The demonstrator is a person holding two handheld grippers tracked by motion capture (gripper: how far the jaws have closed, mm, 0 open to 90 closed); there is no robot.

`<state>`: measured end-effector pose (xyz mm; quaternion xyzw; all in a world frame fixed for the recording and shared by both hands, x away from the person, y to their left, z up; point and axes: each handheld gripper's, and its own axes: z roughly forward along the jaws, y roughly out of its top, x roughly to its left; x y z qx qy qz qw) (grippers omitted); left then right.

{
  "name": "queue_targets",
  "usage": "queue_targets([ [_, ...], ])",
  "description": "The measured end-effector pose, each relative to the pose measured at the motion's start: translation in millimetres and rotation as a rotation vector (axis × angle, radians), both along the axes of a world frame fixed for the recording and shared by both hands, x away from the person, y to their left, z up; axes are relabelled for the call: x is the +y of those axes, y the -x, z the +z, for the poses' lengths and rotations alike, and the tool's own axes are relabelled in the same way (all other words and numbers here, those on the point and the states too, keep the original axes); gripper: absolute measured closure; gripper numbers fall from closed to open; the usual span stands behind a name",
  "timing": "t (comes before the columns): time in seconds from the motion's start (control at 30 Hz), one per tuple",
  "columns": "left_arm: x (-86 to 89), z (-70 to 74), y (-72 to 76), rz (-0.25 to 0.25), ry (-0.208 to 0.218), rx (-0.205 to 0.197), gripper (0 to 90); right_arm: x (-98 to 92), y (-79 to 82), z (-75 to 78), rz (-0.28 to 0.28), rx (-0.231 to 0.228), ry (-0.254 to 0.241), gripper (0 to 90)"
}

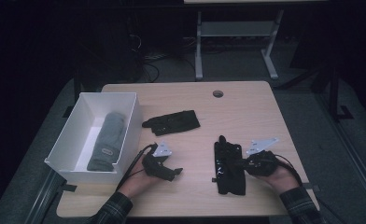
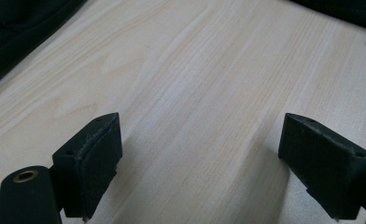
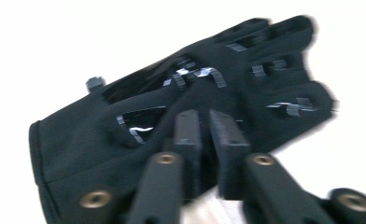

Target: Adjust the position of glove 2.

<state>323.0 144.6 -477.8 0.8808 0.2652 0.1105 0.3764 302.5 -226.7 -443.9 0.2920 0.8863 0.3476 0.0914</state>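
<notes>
Two narrow-set jaws on the right gripper (image 3: 208,126), nosed onto the near black glove (image 3: 125,126) lying flat at the table's (image 1: 246,107) right; pinching fabric or not, cannot tell. Left gripper (image 2: 200,140) parked wide apart over bare wood, probably waiting to help. Further back, second glove (image 1: 172,122) beside the white box (image 1: 111,95), likely bound there.

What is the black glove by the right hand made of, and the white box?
The near black glove looks like soft knit fabric with shiny strips on the back, maybe reflective or rubbery; it creases like cloth. The white box seems to be thin matte card or plastic, judging by its flat, straight walls; the look leaves it open.
</notes>
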Motion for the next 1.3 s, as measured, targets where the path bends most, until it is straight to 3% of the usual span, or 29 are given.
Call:
queue_targets([
  [0.1, 0.5, 0.3, -0.3, -0.005, -0.01, -0.002, 12.8, -17.4, 3.3, -3.1, -0.076, -0.034, -0.021, 52.5],
  [0.27, 0.5, 0.3, -0.3, -0.002, -0.009, -0.001, 12.8, -45.0, 8.0, -13.7, -0.183, -0.047, -0.063, 33.8],
  [0.43, 0.4, 0.5, -0.3, -0.003, -0.011, -0.001, 12.7, -55.8, 7.8, -27.3, -0.212, -0.021, -0.066, 26.4],
  [0.57, -0.8, 3.0, -1.2, 0.007, -0.022, 0.003, 15.7, -57.3, 5.6, -34.5, -0.226, -0.042, -0.054, 24.1],
  [0.67, -1.7, 8.4, -3.1, 0.045, -0.044, 0.006, 32.2, -59.5, 5.7, -36.4, -0.231, -0.046, -0.069, 19.5],
  [0.8, -5.2, 17.8, -14.4, 0.116, -0.021, 0.008, 61.8, -57.2, 5.2, -38.0, -0.222, -0.058, -0.054, 15.4],
  [0.87, -6.9, 21.5, -22.9, 0.15, -0.03, 0.011, 75.6, -57.0, 5.2, -38.1, -0.223, -0.058, -0.054, 15.0],
  [0.93, -8.7, 23.5, -32.6, 0.19, -0.009, 0.017, 88.6, -57.0, 5.4, -38.1, -0.225, -0.056, -0.053, 14.7],
  [1.0, -10.9, 27.2, -43.5, 0.208, -0.018, 0.01, 89.5, -57.0, 5.4, -38.2, -0.226, -0.056, -0.054, 14.7],
  [1.13, -15.7, 34.3, -65.9, 0.232, 0.013, -0.007, 89.6, -57.0, 5.4, -38.2, -0.224, -0.057, -0.054, 14.5],
  [1.3, -28.1, 30.2, -90.6, 0.245, 0.005, -0.044, 89.6, -57.0, 5.4, -38.1, -0.224, -0.056, -0.054, 14.4],
])
